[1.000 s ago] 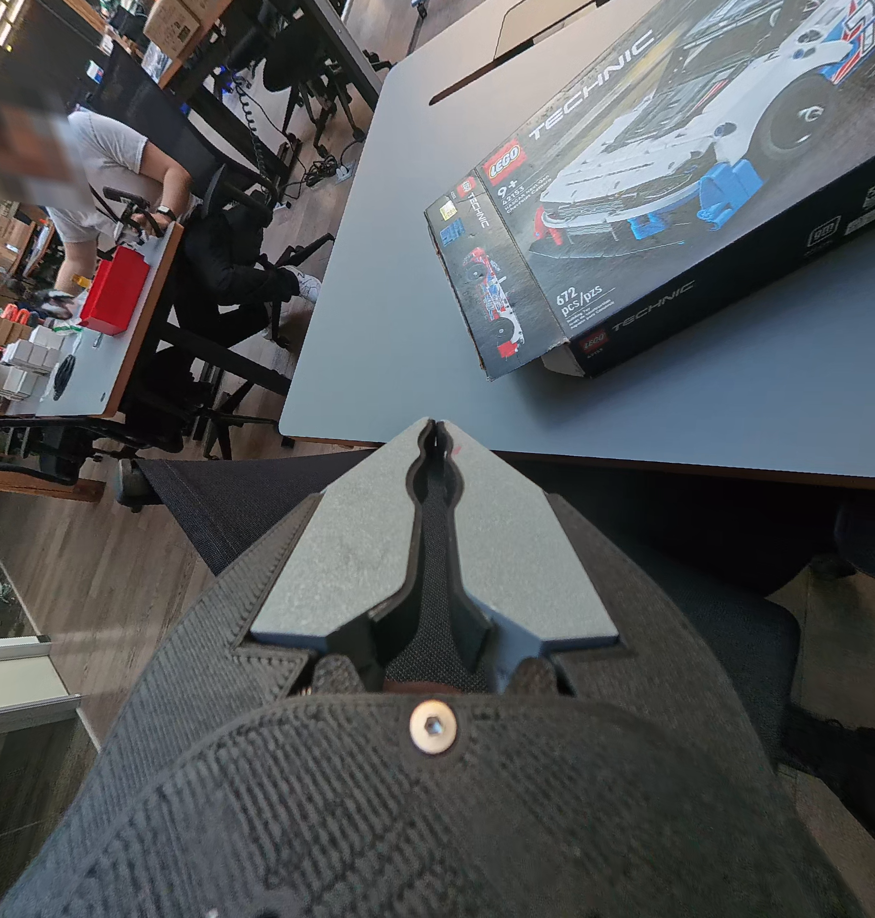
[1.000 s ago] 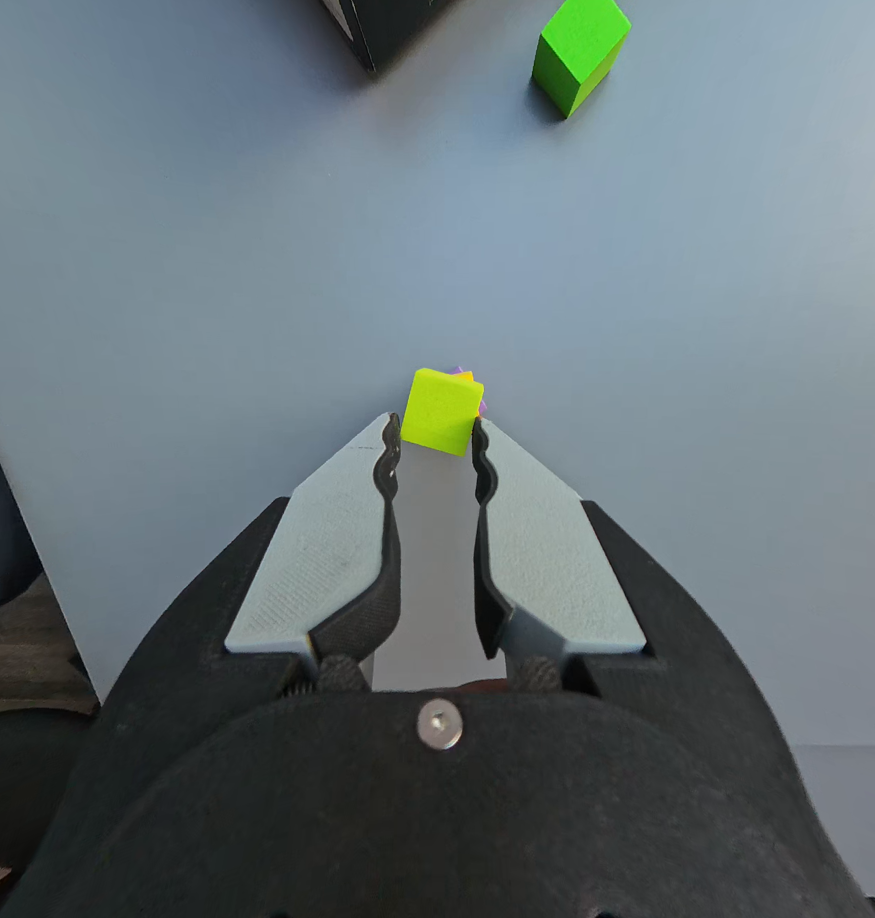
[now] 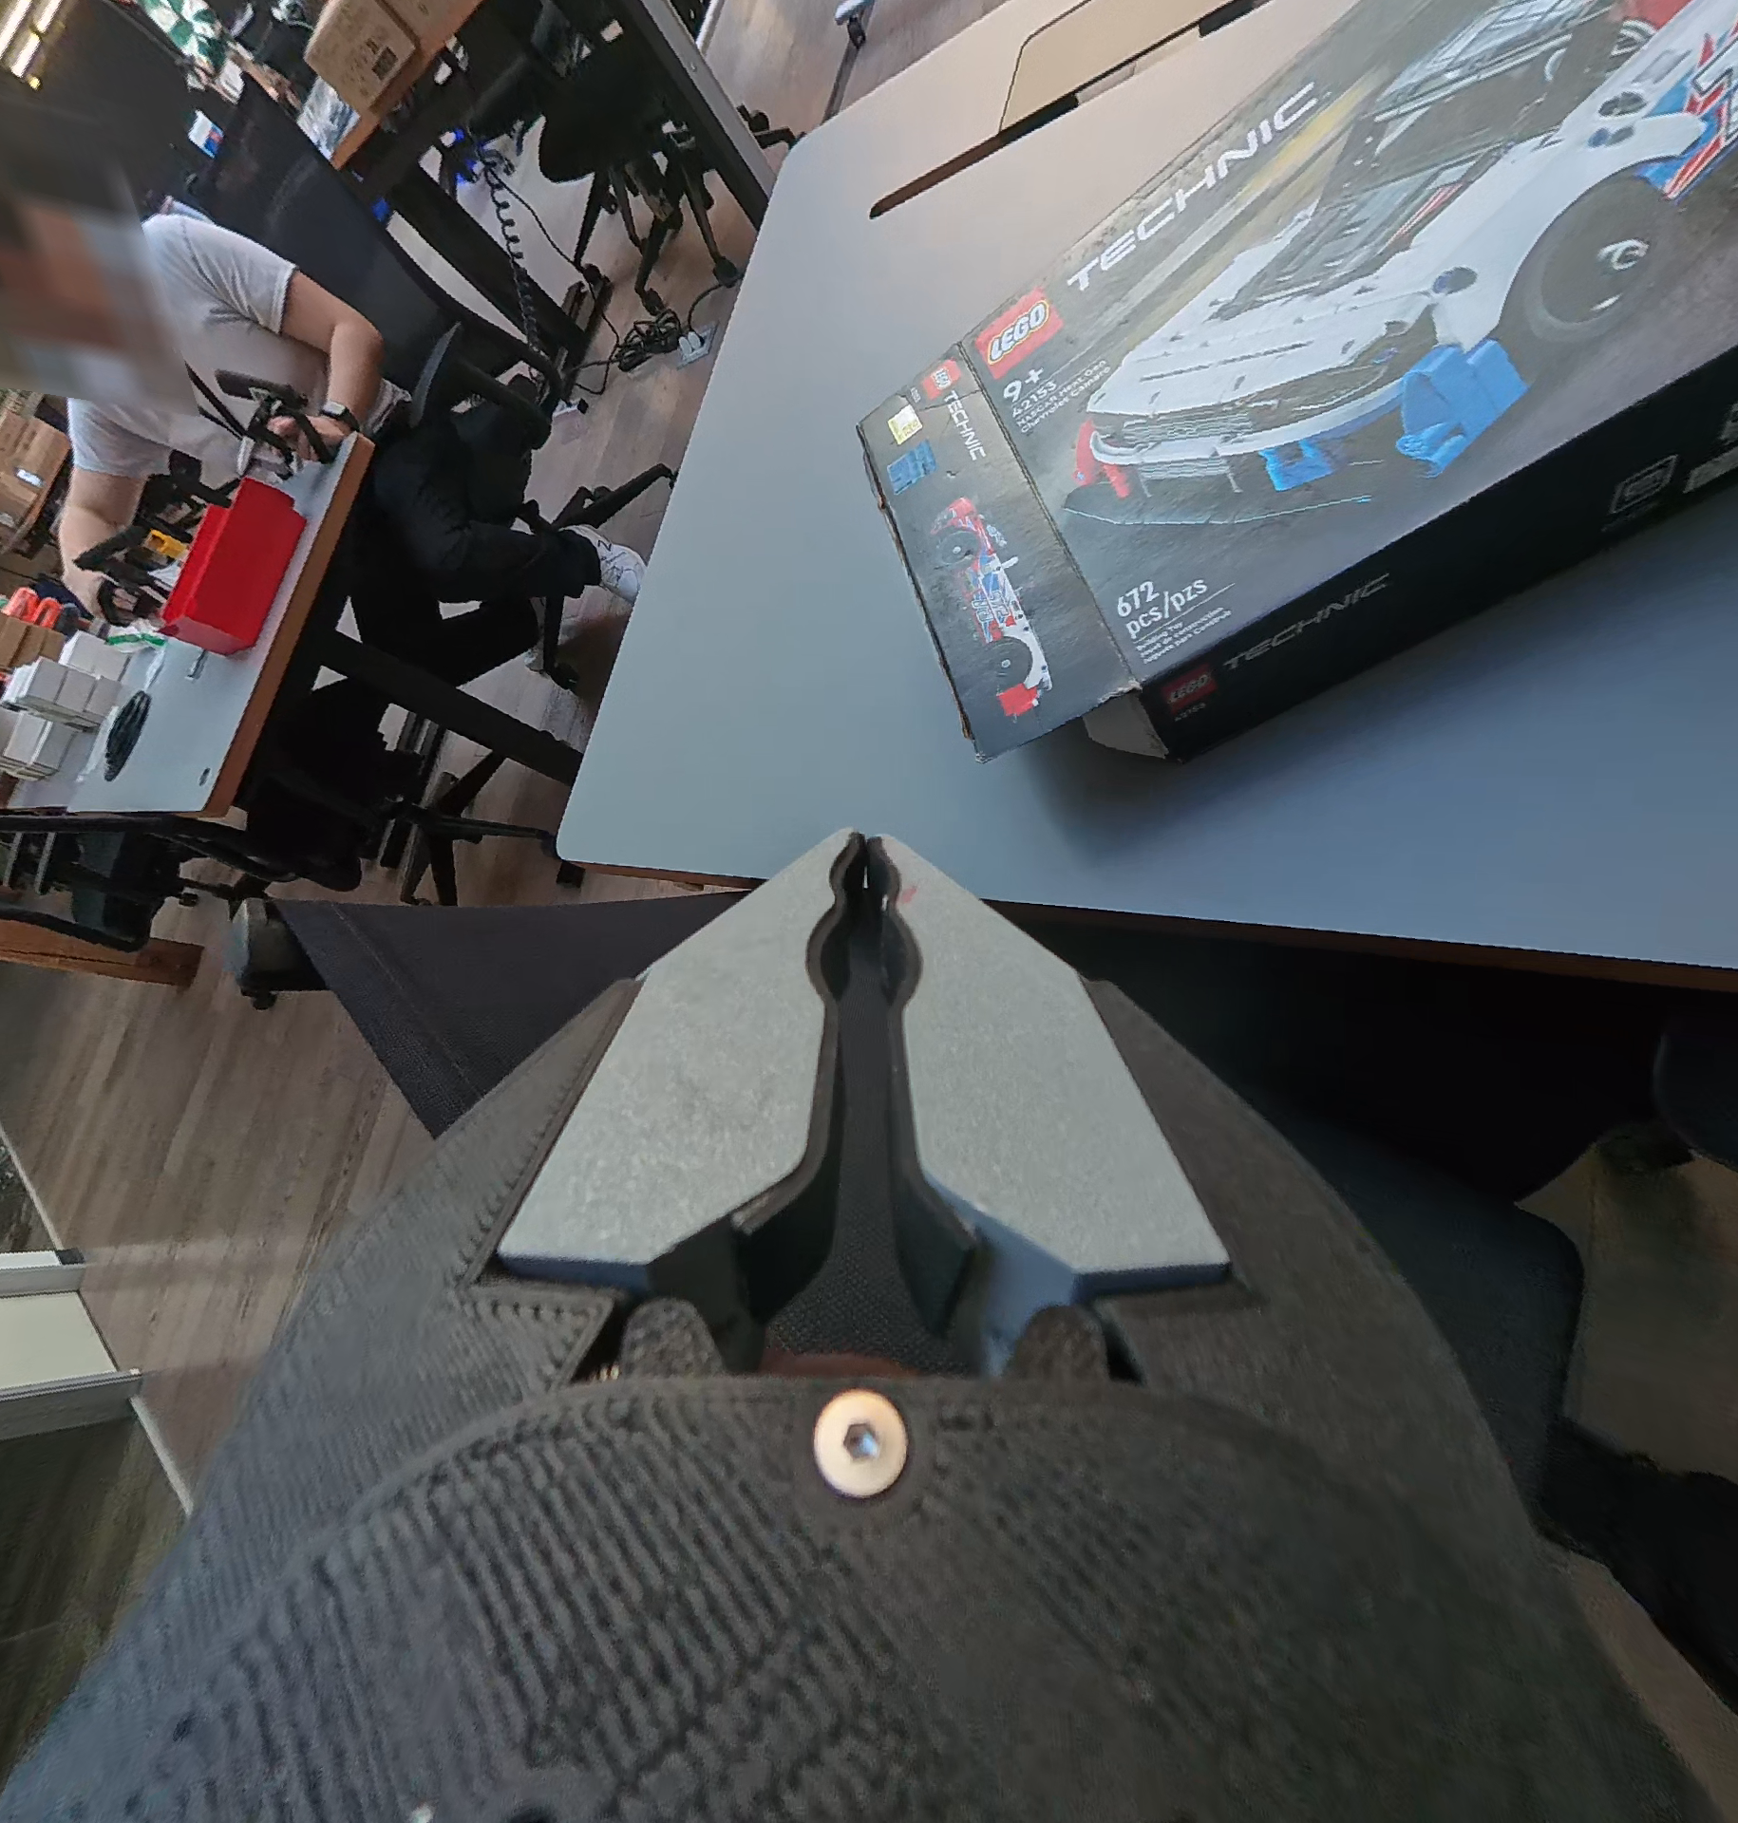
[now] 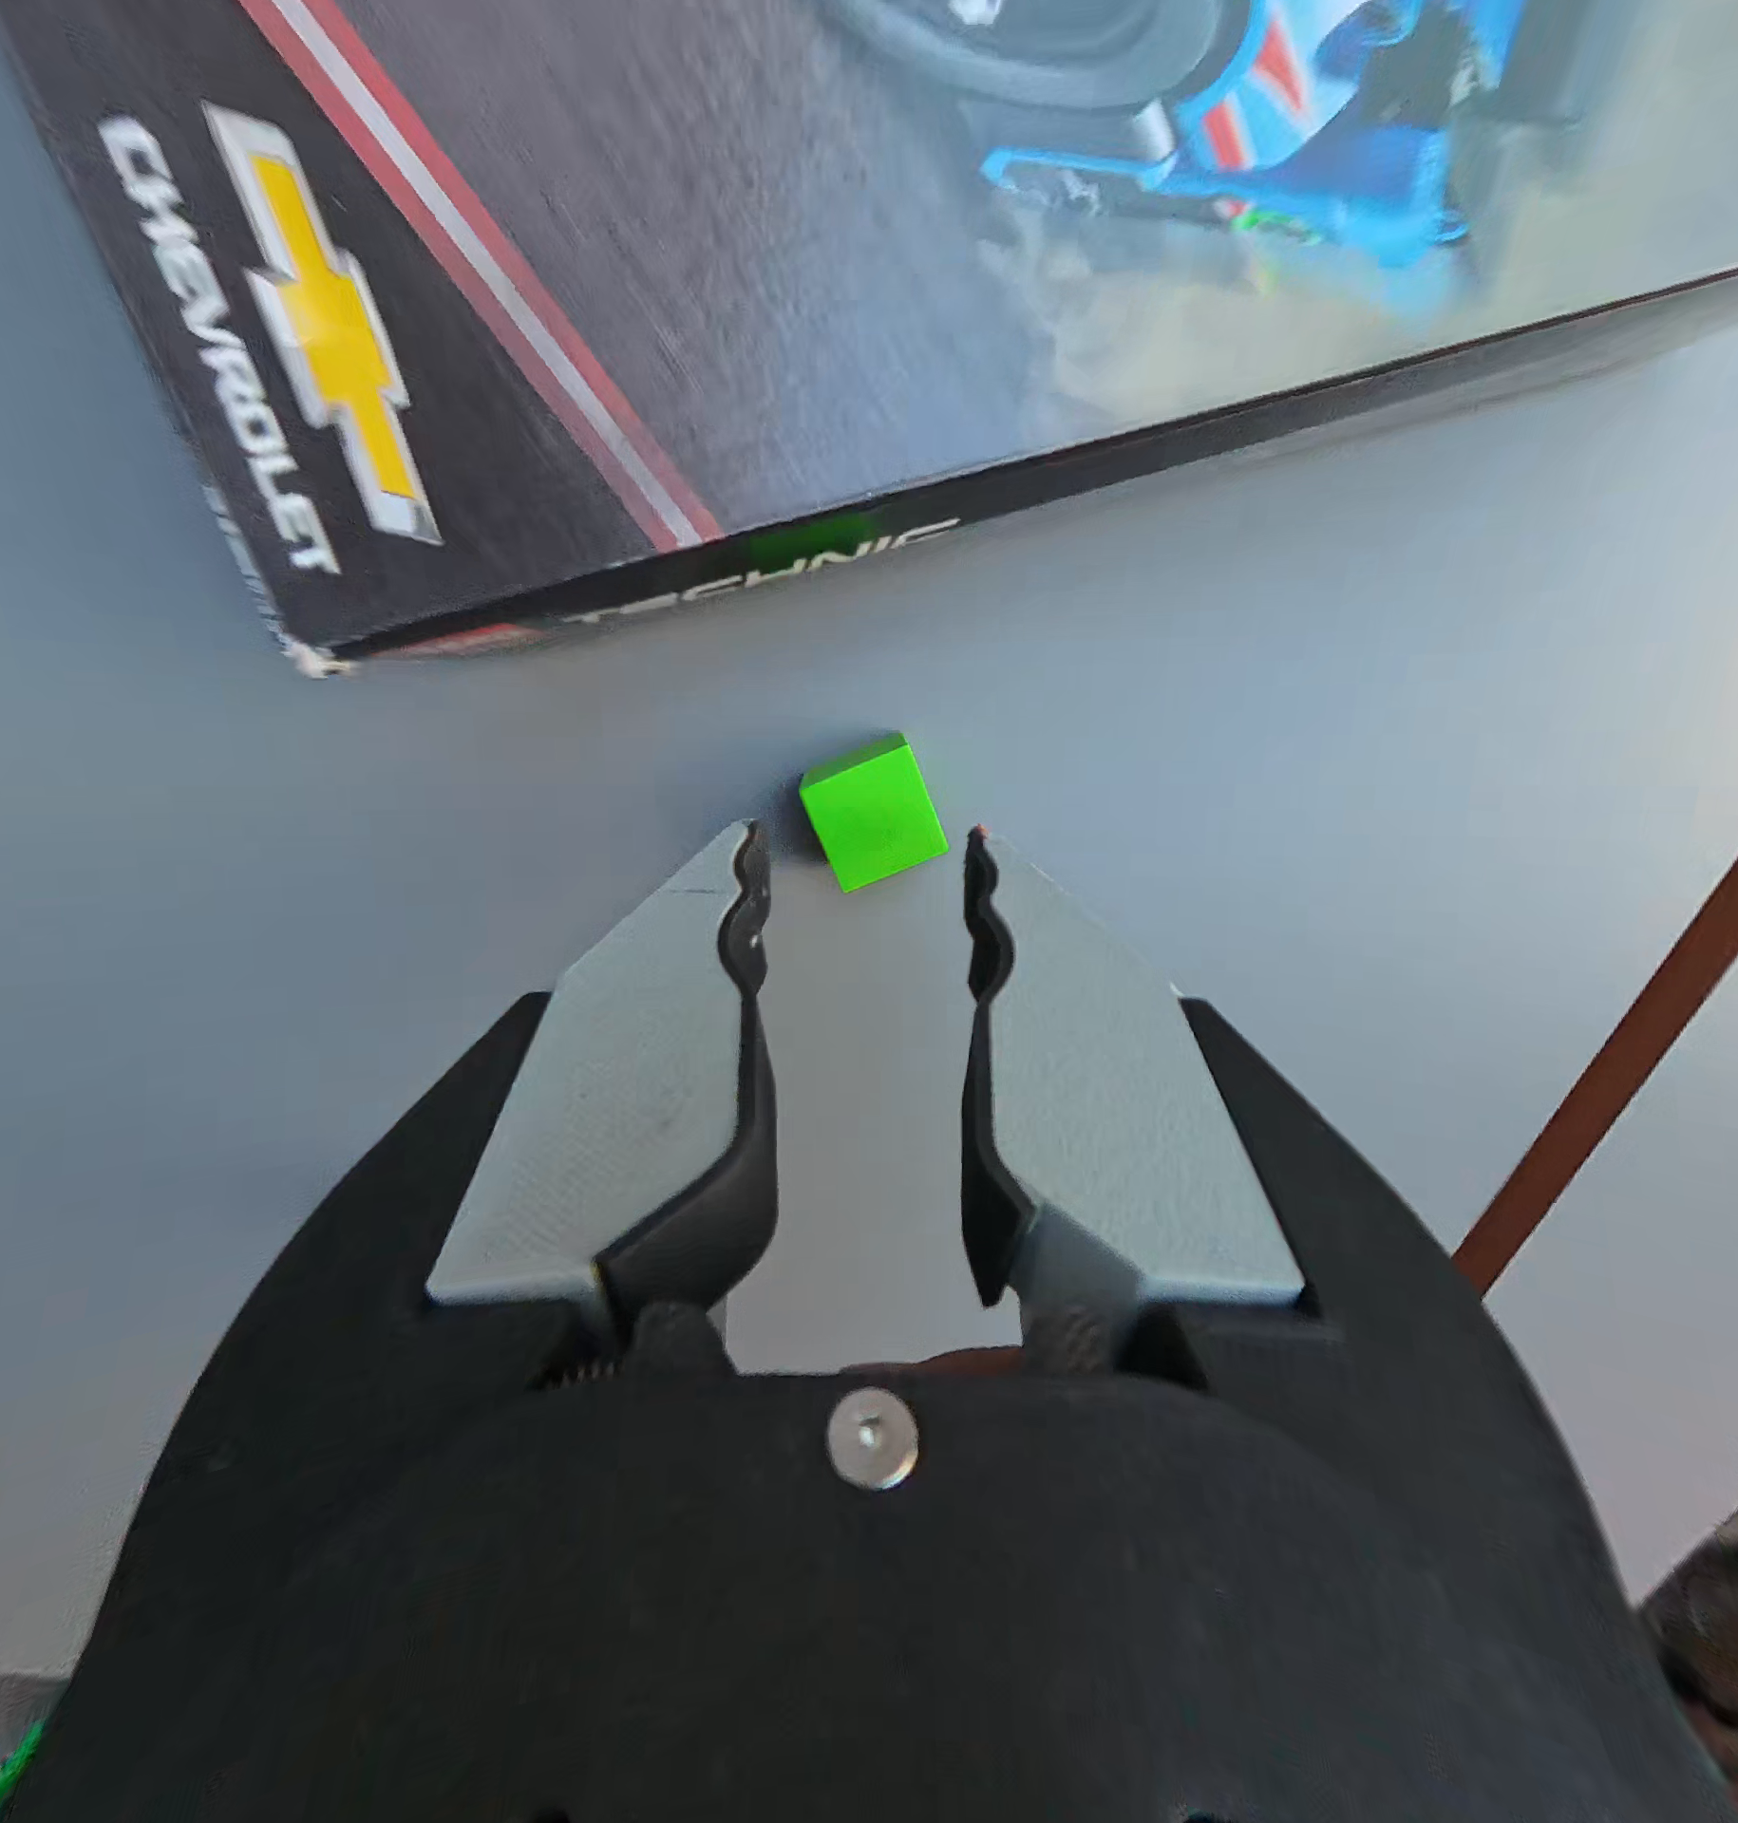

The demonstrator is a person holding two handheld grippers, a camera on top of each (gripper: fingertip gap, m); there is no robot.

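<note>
In the right wrist view a bright green cube (image 4: 873,811) sits on the grey table (image 4: 1240,750), just ahead of my right gripper (image 4: 863,838). The gripper is open, its fingertips (image 4: 747,838) stand to either side of the cube's near corner, and neither pad touches it. A large dark toy-car box (image 4: 747,296) lies just beyond the cube. In the left wrist view my left gripper (image 3: 866,848) is shut with nothing between its pads, held off the table's near edge over a dark chair back (image 3: 510,967). The same box (image 3: 1339,424) lies on the table ahead of it.
The table's brown edge (image 4: 1615,1056) runs at the right of the right wrist view. In the left wrist view a person (image 3: 204,345) sits at another desk with a red bin (image 3: 234,562), small boxes, chairs and cables on the wood floor at the left. The left gripper's tips are roughly 55 cm from the right gripper's.
My right gripper has left the yellow-green block on the small stack, opened wider and moved forward to the green cube near the box. The left gripper has stayed shut and still.
</note>
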